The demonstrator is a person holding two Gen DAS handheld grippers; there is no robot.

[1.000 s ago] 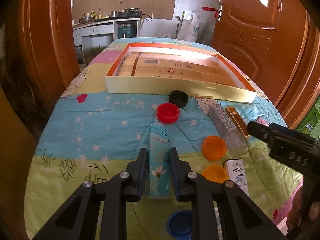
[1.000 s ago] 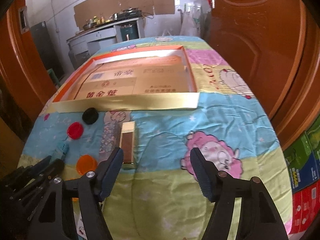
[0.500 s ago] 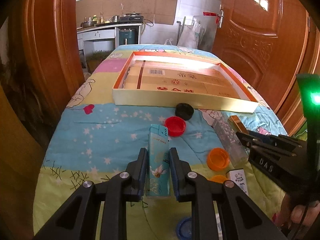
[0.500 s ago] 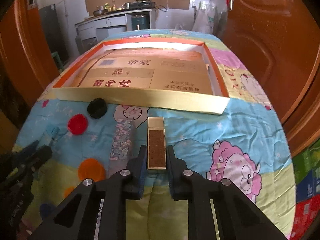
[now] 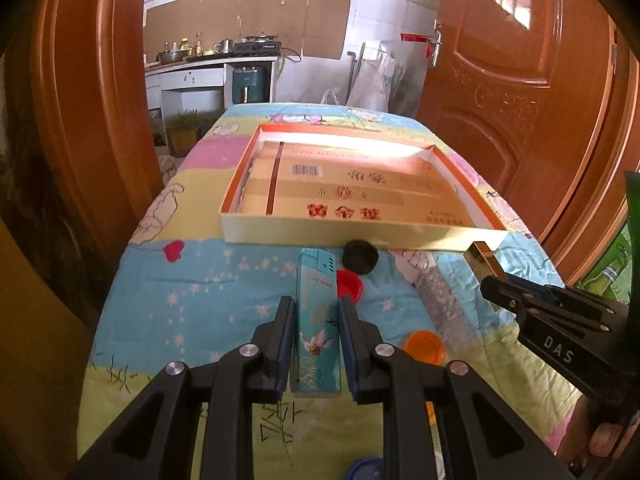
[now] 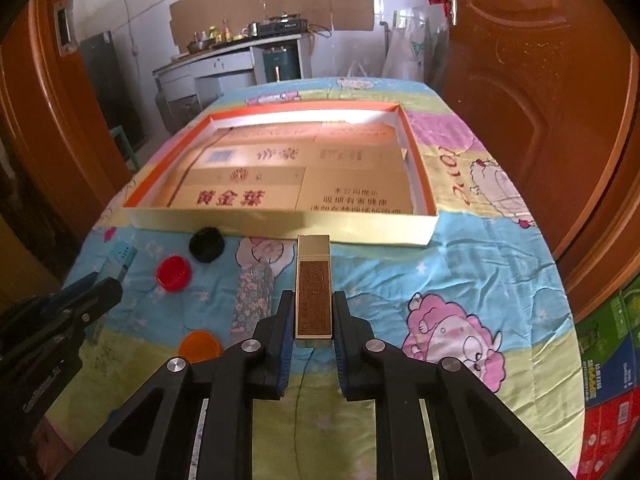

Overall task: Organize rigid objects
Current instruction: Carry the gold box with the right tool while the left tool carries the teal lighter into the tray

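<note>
My left gripper [image 5: 315, 312] is shut on a teal lighter [image 5: 316, 320] and holds it above the bedspread, pointing at the shallow orange-rimmed box [image 5: 320, 234]. My right gripper [image 6: 313, 304] is shut on a gold and brown lighter [image 6: 313, 292], also lifted, in front of the box [image 6: 280, 222]. The right gripper shows in the left wrist view [image 5: 486, 276], with the gold lighter [image 5: 484, 258] sticking out of it. A black cap [image 6: 207, 243], a red cap [image 6: 173, 273], an orange cap [image 6: 199, 345] and a floral patterned stick [image 6: 250, 298] lie on the bedspread.
The box is lined with flattened cardboard [image 6: 304, 168]. Wooden doors stand on both sides [image 5: 532, 80]. A blue cap [image 5: 366, 470] lies at the near edge. Coloured cartons [image 6: 608, 360] are stacked at the right. A kitchen counter [image 6: 240, 56] lies beyond the bed.
My right gripper has closed on the gold lighter and lifted it. Both grippers have risen and moved toward the box, each carrying its lighter.
</note>
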